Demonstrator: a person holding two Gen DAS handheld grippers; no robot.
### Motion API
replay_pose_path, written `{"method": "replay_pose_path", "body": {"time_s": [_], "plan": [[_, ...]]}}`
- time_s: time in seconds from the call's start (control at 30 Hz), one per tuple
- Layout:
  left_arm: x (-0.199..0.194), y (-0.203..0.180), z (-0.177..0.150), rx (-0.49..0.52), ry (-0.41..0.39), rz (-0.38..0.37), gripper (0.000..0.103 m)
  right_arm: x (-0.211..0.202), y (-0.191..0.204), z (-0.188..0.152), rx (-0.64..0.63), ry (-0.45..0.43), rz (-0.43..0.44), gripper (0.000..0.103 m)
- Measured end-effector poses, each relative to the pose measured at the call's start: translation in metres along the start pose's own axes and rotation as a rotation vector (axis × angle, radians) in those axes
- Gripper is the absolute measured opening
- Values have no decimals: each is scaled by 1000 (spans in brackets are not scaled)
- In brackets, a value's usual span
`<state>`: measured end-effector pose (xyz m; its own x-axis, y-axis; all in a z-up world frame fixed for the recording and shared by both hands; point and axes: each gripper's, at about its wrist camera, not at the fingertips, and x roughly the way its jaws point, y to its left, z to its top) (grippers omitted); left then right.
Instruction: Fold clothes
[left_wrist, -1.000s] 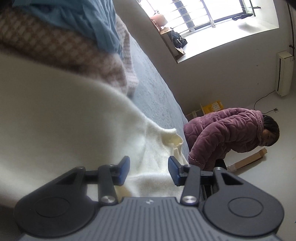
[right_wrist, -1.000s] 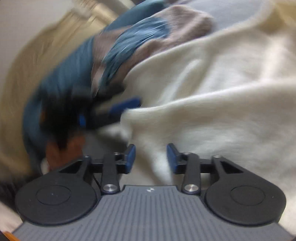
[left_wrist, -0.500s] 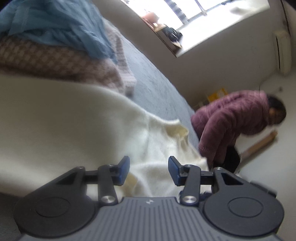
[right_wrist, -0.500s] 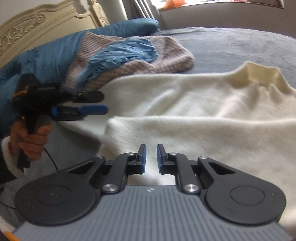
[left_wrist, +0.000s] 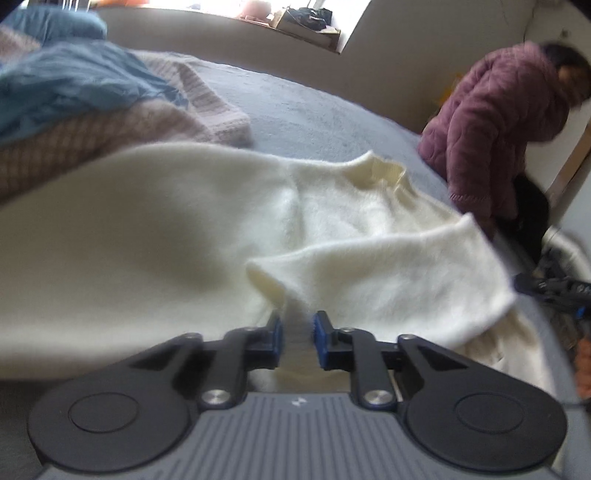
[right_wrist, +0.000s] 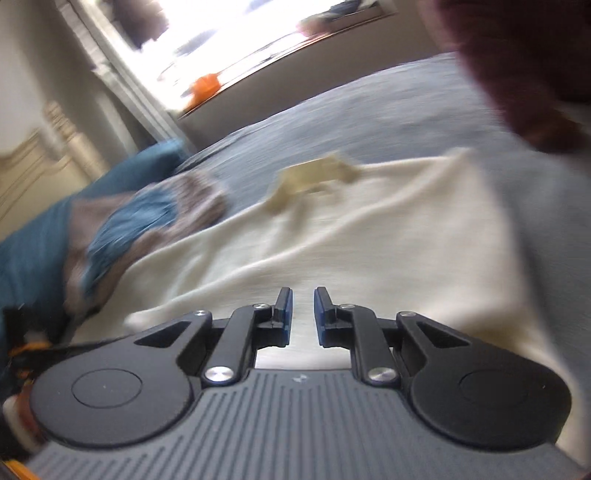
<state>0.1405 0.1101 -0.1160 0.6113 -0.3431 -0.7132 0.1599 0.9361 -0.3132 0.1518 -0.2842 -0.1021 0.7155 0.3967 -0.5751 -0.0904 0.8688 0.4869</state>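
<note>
Jaws of the left gripper (left_wrist: 297, 329) pinch a fold of the cream sweater (left_wrist: 155, 229); right gripper (right_wrist: 303, 310) jaws nearly together over sweater cloth, grip unclear

sweater (left_wrist: 155, 236): spread across the bed (left_wrist: 314, 114), collar (left_wrist: 376, 173) at the far side
folded part (left_wrist: 388, 273): lies on the sweater, just ahead of the left hand-held gripper (left_wrist: 297, 334)
pile of clothes (left_wrist: 92, 110): on the bed, left of and behind the sweater
person (left_wrist: 491, 125): beyond the bed's right edge
windowsill (left_wrist: 295, 22): behind the bed
</note>
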Motion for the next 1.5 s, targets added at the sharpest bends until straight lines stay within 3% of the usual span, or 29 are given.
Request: {"method": "replay_pose_path", "body": {"time_s": [0.17,0.23,0.3,0.53,0.7,0.8,0.9,0.97,1.03,1.13,1.27,1.37,1.4,1.5], "plan": [[5,-1,7,14,7,95,15,-21,-42,-14,95,-50,-99,13],[6,-2,8,30,10,138,25,-24,-46,-14,82,-73,-117,13],[2,-2,9,27,-2,180,36,-25,-43,-8,37,-91,-146,13],[-24,10,15,36,-50,308,37,-2,-24,11,-176,-115,-200,13],[-64,58,-3,-144,-79,347,56,47,-41,3,-221,18,-290,11],[-94,97,-20,-286,-120,379,73,40,-43,3,-156,-17,-257,14],[-123,136,-37,-427,-161,409,76,28,-31,4,-152,-80,-170,14],[-128,165,-52,-594,-187,384,76,34,-22,6,-189,-58,-156,14],[-130,192,-65,-756,-212,347,75,48,-20,-1,-219,10,-195,14],[-125,214,-77,-878,-251,309,71,56,-22,-10,-212,25,-217,13],[-122,220,-78,-903,-314,333,64,53,-25,-8,-176,30,-212,13],[-119,224,-75,-910,-337,385,43,55,-22,-7,-183,35,-222,13],[-117,223,-72,-874,-328,418,32,55,-21,-8,-182,34,-225,13],[-115,214,-65,-778,-317,499,15,55,-23,-8,-174,31,-224,13]]}}
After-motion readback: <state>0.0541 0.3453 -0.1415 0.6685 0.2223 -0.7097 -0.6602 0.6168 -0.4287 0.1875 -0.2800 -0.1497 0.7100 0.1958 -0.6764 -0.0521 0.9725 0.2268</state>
